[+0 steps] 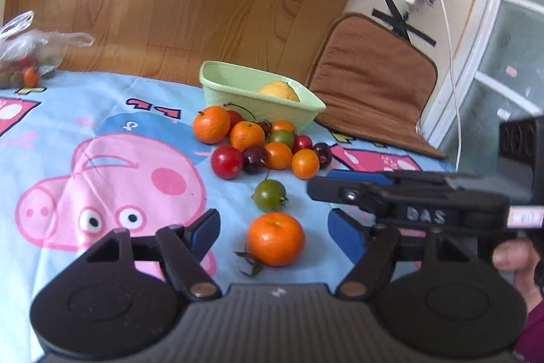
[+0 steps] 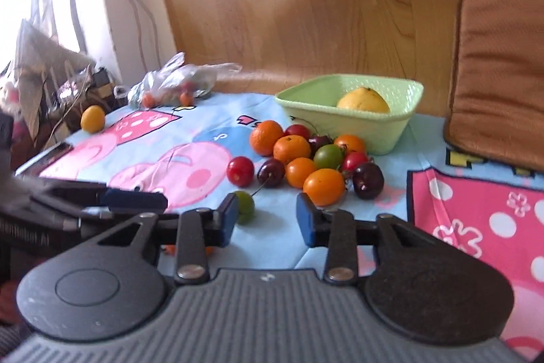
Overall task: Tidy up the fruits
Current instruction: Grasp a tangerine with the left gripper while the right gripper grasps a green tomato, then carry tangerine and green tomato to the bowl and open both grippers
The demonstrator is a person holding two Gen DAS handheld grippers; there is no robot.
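Observation:
A light green bowl (image 1: pixel 238 91) (image 2: pixel 391 128) holds a yellow lemon (image 1: pixel 278 89) (image 2: pixel 363 100). In front of it lies a pile of mandarins, cherries and small tomatoes (image 1: pixel 261 143) (image 2: pixel 306 155). A green tomato (image 1: pixel 269 195) (image 2: pixel 245 205) and a lone mandarin (image 1: pixel 275 238) lie nearer me. My left gripper (image 1: pixel 276 235) is open with the lone mandarin between its fingers, not touching. My right gripper (image 2: pixel 267 220) is open and empty above the cloth; it also shows from the side in the left wrist view (image 1: pixel 336 193).
A Peppa Pig cloth (image 1: pixel 102 159) covers the table. A plastic bag of small fruit (image 1: pixel 23 60) (image 2: pixel 173 84) and a yellow fruit (image 2: pixel 92 118) lie at the far left. A brown cushion (image 1: pixel 370 73) (image 2: pixel 499 73) stands right of the bowl. A wooden panel is behind.

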